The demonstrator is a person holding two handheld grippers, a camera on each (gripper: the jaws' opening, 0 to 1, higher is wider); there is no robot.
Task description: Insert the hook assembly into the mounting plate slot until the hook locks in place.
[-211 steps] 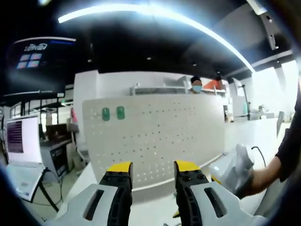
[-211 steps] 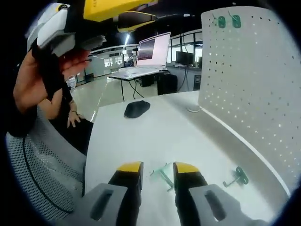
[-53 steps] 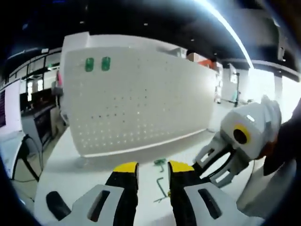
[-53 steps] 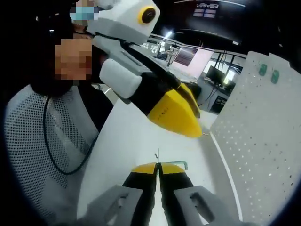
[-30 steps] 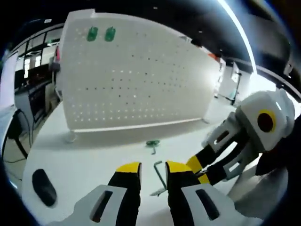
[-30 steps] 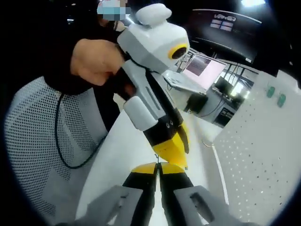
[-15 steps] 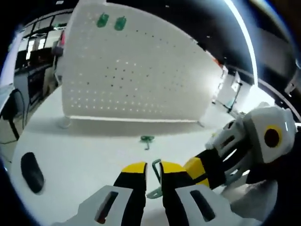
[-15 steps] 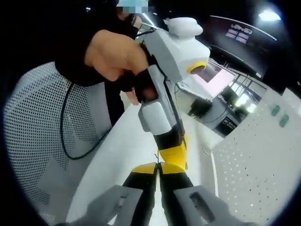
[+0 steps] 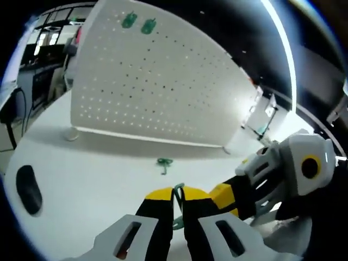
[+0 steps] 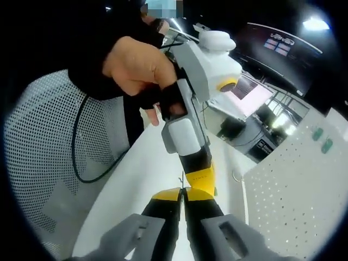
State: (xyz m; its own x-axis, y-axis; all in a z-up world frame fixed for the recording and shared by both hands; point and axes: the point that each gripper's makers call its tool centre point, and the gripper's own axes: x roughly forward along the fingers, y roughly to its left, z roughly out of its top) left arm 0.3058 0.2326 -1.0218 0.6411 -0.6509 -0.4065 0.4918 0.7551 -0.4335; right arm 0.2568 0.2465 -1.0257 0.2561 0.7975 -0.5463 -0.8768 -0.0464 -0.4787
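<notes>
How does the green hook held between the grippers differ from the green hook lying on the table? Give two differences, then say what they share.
The held hook is raised off the table, pinched between the left gripper jaws; the loose hook lies flat on the table. The held hook is mostly hidden by jaws; the loose hook shows whole. Both are green, thin and in front of the pegboard.
</notes>
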